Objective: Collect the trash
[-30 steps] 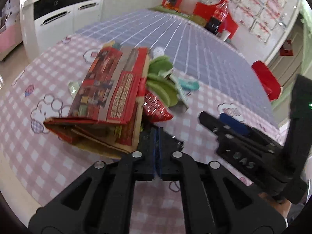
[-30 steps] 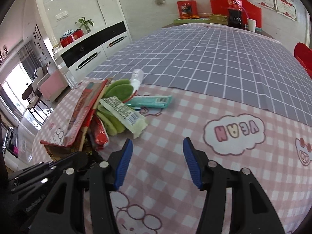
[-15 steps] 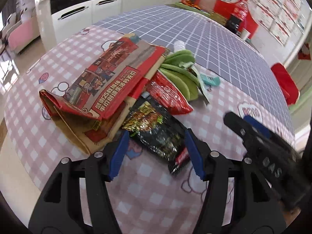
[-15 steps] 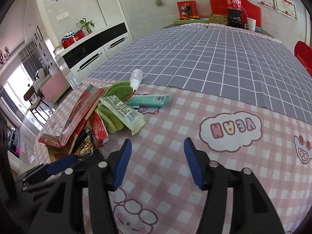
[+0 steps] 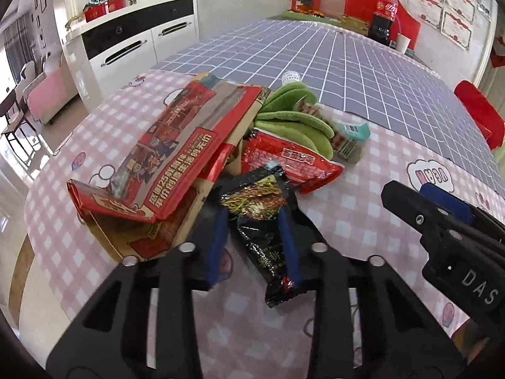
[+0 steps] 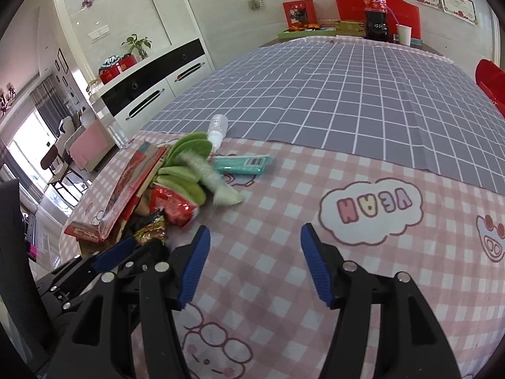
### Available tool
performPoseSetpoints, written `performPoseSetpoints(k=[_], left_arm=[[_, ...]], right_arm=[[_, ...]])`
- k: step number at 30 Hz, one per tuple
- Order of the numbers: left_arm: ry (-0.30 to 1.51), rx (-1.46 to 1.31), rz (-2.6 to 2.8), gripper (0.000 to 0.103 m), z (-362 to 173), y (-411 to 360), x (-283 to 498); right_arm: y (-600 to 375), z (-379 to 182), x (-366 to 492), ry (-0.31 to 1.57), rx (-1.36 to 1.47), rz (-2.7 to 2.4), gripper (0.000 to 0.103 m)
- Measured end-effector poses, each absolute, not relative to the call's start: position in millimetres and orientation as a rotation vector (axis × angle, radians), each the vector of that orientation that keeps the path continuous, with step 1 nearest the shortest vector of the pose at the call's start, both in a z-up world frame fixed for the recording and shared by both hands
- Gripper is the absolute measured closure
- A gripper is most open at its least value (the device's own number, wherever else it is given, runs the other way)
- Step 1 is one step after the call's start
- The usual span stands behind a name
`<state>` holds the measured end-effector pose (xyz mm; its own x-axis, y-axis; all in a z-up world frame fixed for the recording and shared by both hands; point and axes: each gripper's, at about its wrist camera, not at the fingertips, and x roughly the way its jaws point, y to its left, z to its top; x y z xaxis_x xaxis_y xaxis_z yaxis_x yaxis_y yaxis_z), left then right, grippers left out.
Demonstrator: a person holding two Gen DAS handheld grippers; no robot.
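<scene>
A trash pile lies on the pink checked tablecloth (image 5: 372, 221): a flattened red carton (image 5: 164, 164), a red snack bag (image 5: 290, 161), green peels (image 5: 293, 120), a teal packet (image 6: 241, 164), a pale wrapper (image 6: 217, 183) and a small bottle (image 6: 217, 128). A black snack wrapper (image 5: 265, 224) lies between my left gripper's (image 5: 252, 246) blue pads. Its jaws stand half closed around the wrapper. My right gripper (image 6: 252, 259) is open and empty, above the cloth to the right of the pile.
A grey grid cloth (image 6: 347, 94) covers the far table half. A cola bottle (image 6: 375, 6), a cup and red boxes stand at the far end. White cabinets (image 6: 157, 88) stand left. The table's edge runs close on the left (image 5: 47, 221).
My left gripper opened from shut, dropped around the black wrapper, and has since narrowed on it. The pale wrapper on the peels has shifted. My right gripper has hardly moved.
</scene>
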<state>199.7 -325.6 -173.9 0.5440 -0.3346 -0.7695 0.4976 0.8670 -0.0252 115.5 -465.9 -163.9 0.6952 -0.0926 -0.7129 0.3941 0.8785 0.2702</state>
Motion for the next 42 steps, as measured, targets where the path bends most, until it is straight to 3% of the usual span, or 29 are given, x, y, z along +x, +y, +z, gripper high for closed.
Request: performPoseSetpoints(k=[4, 10, 13, 16, 21, 27, 29, 31, 33, 35, 38, 42], left_arm=[[0.872, 0.107, -0.551, 0.089, -170.7, -308.8, 207.1], [0.909, 0.036, -0.594, 0.089, -172.2, -294.6, 211.1], [0.957, 0.006, -0.612, 0.079, -172.7, -291.6, 212.9], [0.933, 0.054, -0.584, 0.042, -168.5, -294.0, 204.6], [0.951, 0.141, -0.598, 0.036, -170.4, -310.0, 192.1], [0.909, 0.309, -0.554, 0.021, -176.9, -338.7, 174.7], [0.903, 0.283, -0.552, 0.028, -177.1, -338.4, 175.7], [0.883, 0.27, -0.547, 0.05, -174.6, -333.4, 178.6], [0.883, 0.266, -0.55, 0.058, -174.3, -329.6, 182.3], [0.875, 0.246, -0.553, 0.074, -173.9, -323.4, 186.3], [0.88, 0.17, -0.588, 0.083, -174.4, -314.1, 192.1], [0.874, 0.067, -0.613, 0.086, -169.2, -296.6, 201.3]], right_arm=[[-458.9, -164.6, 118.6, 0.765, 0.418, -0.268, 0.044], [-450.2, -167.6, 124.8, 0.783, 0.405, -0.259, 0.044], [-449.3, -166.1, 123.0, 0.776, 0.404, -0.269, 0.043], [-453.9, -162.5, 117.6, 0.756, 0.419, -0.288, 0.043], [-465.5, -159.0, 106.4, 0.739, 0.434, -0.316, 0.043], [-470.0, -159.7, 102.5, 0.741, 0.442, -0.318, 0.043], [-466.8, -160.4, 102.9, 0.742, 0.439, -0.312, 0.042], [-464.7, -161.2, 104.3, 0.745, 0.435, -0.304, 0.043], [-463.1, -161.2, 105.7, 0.746, 0.433, -0.299, 0.043], [-461.4, -161.3, 108.1, 0.747, 0.433, -0.293, 0.043], [-457.9, -161.8, 113.3, 0.754, 0.427, -0.282, 0.043], [-451.4, -163.4, 122.8, 0.77, 0.412, -0.262, 0.043]])
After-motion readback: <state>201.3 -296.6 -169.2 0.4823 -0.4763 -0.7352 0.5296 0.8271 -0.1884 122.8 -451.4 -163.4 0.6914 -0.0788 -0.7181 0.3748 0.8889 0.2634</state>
